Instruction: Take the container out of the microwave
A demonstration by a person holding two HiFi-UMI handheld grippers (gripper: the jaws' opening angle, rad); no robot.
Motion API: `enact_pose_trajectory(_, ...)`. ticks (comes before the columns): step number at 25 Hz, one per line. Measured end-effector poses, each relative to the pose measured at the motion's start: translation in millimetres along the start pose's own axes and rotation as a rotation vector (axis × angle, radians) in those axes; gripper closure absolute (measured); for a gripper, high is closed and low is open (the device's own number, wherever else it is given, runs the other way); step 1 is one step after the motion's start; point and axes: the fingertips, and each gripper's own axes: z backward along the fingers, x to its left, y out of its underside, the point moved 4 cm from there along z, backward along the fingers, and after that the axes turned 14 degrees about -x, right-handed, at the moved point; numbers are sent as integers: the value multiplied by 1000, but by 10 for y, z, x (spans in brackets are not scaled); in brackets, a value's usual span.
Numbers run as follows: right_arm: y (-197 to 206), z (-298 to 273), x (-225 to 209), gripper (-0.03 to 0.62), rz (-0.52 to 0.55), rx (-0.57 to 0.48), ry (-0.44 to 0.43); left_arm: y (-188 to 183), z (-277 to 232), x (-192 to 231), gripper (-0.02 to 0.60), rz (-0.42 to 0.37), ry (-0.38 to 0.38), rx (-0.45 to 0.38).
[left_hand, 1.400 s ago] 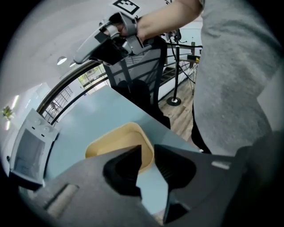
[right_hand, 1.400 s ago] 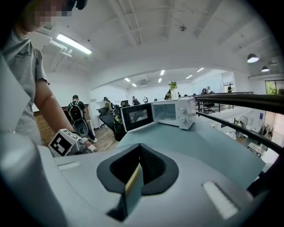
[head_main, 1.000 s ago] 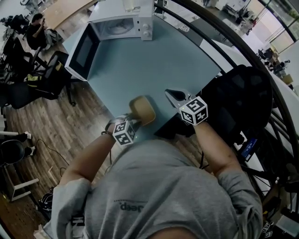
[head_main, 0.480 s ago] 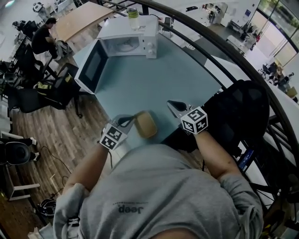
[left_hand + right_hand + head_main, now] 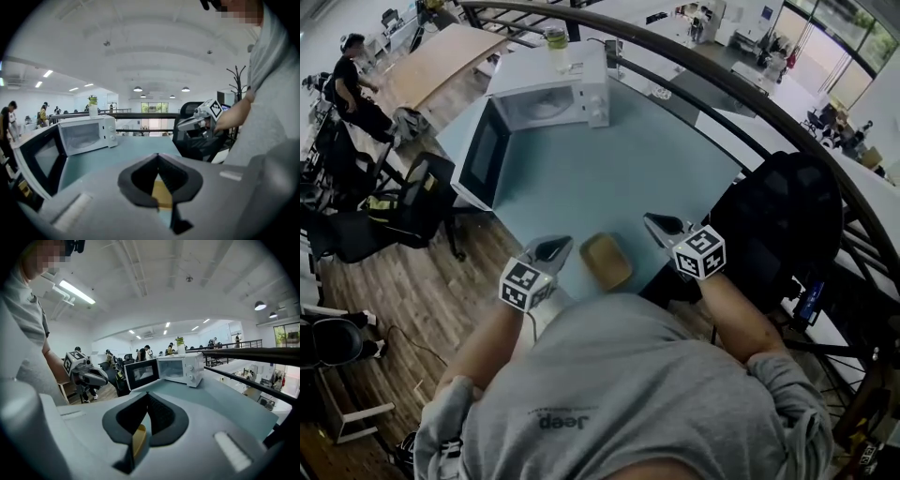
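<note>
The tan, lidded container (image 5: 606,260) lies flat on the blue-grey table (image 5: 609,169) near its front edge, and shows through the jaw gaps in both gripper views (image 5: 161,194) (image 5: 138,439). My left gripper (image 5: 551,250) sits just left of it, apart, jaws shut and empty (image 5: 157,157). On the container's other side my right gripper (image 5: 661,228) is also apart, shut and empty (image 5: 147,394). The white microwave (image 5: 546,94) stands at the table's far end with its door (image 5: 483,155) swung open; its cavity looks empty.
A drink bottle (image 5: 555,39) stands on top of the microwave. A black office chair (image 5: 778,220) is at the right of the table, more chairs (image 5: 403,206) on the wood floor at left. A dark railing (image 5: 722,84) curves behind the table.
The container was up at the left gripper's tips a second ago; now it rests on the table. The left gripper has drawn off to its left. The right gripper barely moved.
</note>
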Motion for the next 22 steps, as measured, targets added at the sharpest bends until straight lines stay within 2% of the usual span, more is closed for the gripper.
enact_pose_trajectory(10, 367, -88, 414, 588, -64, 70, 94, 475, 451, 275, 558, 91, 43, 20)
enact_pose_trajectory(15, 635, -181, 565, 588, -84, 115, 91, 759, 601, 287, 558, 128, 46, 43)
enact_pose_trajectory(22, 808, -178, 674, 588, -96, 155, 76, 900, 727, 230, 560, 162, 25, 52)
